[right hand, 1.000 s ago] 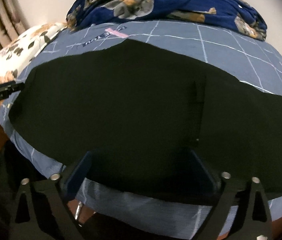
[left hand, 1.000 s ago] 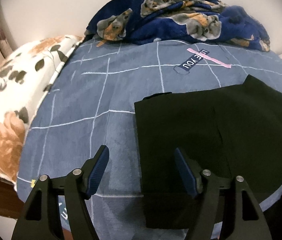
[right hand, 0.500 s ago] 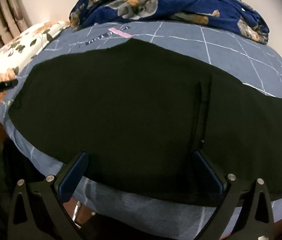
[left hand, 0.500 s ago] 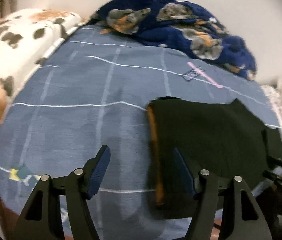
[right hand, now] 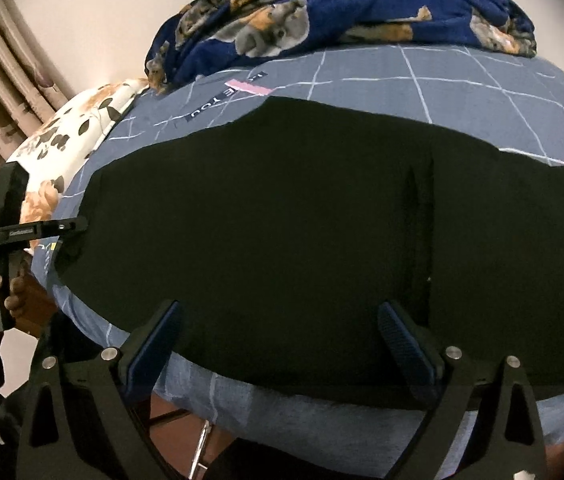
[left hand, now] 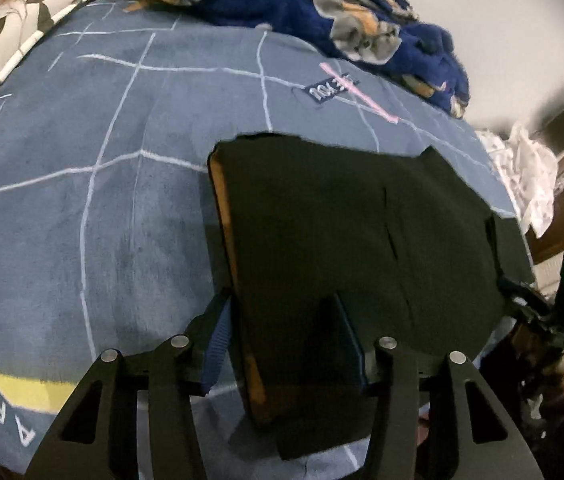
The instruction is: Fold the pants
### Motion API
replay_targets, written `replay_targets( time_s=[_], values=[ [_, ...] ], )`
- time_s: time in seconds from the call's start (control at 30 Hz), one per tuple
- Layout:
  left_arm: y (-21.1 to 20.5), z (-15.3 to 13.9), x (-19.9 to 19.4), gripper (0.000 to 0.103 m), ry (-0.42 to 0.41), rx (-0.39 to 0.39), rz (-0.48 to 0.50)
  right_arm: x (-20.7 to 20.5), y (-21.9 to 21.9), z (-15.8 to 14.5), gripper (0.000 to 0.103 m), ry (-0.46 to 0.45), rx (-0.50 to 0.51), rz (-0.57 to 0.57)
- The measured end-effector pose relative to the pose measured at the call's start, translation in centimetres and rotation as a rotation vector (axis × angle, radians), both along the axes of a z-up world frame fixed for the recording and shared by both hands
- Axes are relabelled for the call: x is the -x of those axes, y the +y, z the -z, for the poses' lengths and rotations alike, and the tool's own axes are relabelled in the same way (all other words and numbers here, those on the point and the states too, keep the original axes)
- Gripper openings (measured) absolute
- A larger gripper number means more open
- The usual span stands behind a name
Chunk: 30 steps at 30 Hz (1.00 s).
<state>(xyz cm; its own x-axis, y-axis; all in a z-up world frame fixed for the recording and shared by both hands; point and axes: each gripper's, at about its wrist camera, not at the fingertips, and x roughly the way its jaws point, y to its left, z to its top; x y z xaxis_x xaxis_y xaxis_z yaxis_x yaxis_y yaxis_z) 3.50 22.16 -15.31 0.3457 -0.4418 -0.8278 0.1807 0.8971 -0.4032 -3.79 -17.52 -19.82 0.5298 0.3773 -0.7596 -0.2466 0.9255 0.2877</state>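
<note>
Black pants spread flat on blue grid-pattern bedspread, near bed's front edge. Left gripper straddles pants' end edge with brown inner lining; jaws just closing, cloth between them, pads not yet pressing. Right gripper released, jaws wide, poised over pants' near edge. Navy dog-print blanket heaped at far side. Floral pillow beside it.

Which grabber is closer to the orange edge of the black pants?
Left. The left gripper straddles the pants' orange edge, its jaws just closing around it. The right gripper sits open farther along the pants, away from that edge.
</note>
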Motion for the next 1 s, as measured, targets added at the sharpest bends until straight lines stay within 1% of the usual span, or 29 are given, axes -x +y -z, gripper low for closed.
replay_targets(
  time_s=[0.07,0.13,0.27,0.37,0.43,0.47,0.5,0.57,0.6,0.67,0.7,0.77,0.83,0.93,1.0],
  values=[
    [0.5,0.2,-0.6,0.050,0.020,0.040,-0.002,0.1,0.2,-0.1,0.097,-0.007,-0.008,-0.012],
    [0.5,0.3,-1.1,0.050,0.028,0.060,0.010,0.1,0.4,0.0,0.097,-0.004,-0.010,-0.016],
    [-0.8,0.1,-1.8,0.050,0.006,0.013,0.081,-0.1,0.5,0.2,0.097,-0.002,-0.006,-0.014],
    [-0.2,0.1,-2.4,0.050,0.009,0.036,0.054,0.0,0.6,0.2,0.097,0.000,-0.005,-0.013],
    [0.3,0.1,-2.8,0.050,-0.008,0.025,0.025,-0.1,0.5,0.2,0.098,0.000,-0.005,-0.016],
    [0.4,0.2,-2.9,0.050,-0.006,0.034,0.021,-0.1,0.5,0.3,0.098,0.000,-0.006,-0.016],
    [0.4,0.3,-3.2,0.050,-0.003,0.042,0.020,-0.1,0.5,0.3,0.099,0.000,-0.006,-0.016],
    [-0.2,0.2,-3.5,0.050,0.003,0.039,0.053,-0.1,0.6,0.3,0.100,-0.001,-0.002,-0.018],
    [-0.6,0.1,-3.6,0.048,0.001,0.025,0.074,-0.1,0.7,0.3,0.101,-0.003,0.000,-0.018],
    [-1.5,-0.2,-3.4,0.037,-0.024,-0.003,0.102,-0.1,0.8,0.4,0.101,-0.007,0.005,-0.018],
    [-1.5,-0.4,-3.2,0.031,-0.037,-0.012,0.099,0.0,0.9,0.4,0.101,-0.007,0.006,-0.018],
    [-1.2,-0.8,-2.9,0.027,-0.067,-0.004,0.075,0.0,0.8,0.5,0.102,-0.009,-0.001,-0.019],
    [-1.0,-0.9,-2.6,0.026,-0.075,0.001,0.040,0.0,0.7,0.5,0.102,-0.010,-0.009,-0.020],
    [-1.3,-1.0,-2.2,0.026,-0.090,-0.020,0.026,-0.1,0.8,0.7,0.103,-0.014,-0.006,-0.023],
    [-1.2,-0.6,-2.5,0.027,-0.065,-0.020,0.018,0.0,0.8,0.7,0.103,-0.019,0.001,-0.027]
  ],
)
